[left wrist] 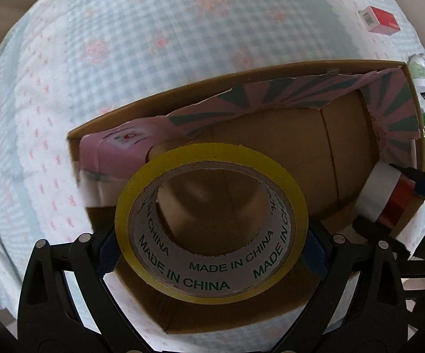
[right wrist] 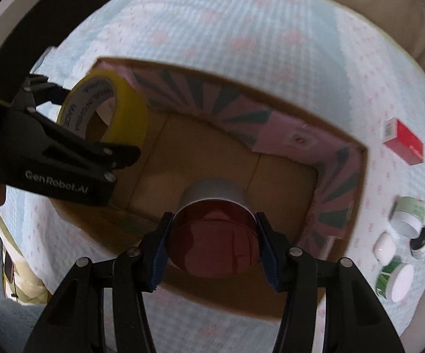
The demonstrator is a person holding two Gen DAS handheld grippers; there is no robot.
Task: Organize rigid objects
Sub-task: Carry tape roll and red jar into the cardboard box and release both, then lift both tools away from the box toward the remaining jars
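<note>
My left gripper (left wrist: 209, 241) is shut on a yellow tape roll (left wrist: 211, 291) and holds it over the open cardboard box (left wrist: 242, 76); the roll also shows in the right wrist view (right wrist: 130, 111), held above the box's left end. My right gripper (right wrist: 214, 244) is shut on a white cylinder with a red end (right wrist: 212, 241), held over the box (right wrist: 271, 300) near its front wall. The cylinder shows in the left wrist view (left wrist: 380, 194) at the box's right side.
The box has pink and green patterned inner flaps (right wrist: 212, 100). A red and white carton (right wrist: 403, 141) lies on the checked cloth (right wrist: 242, 29) to the right. Small white and green jars (right wrist: 409, 211) and a lid (right wrist: 386, 247) lie further right.
</note>
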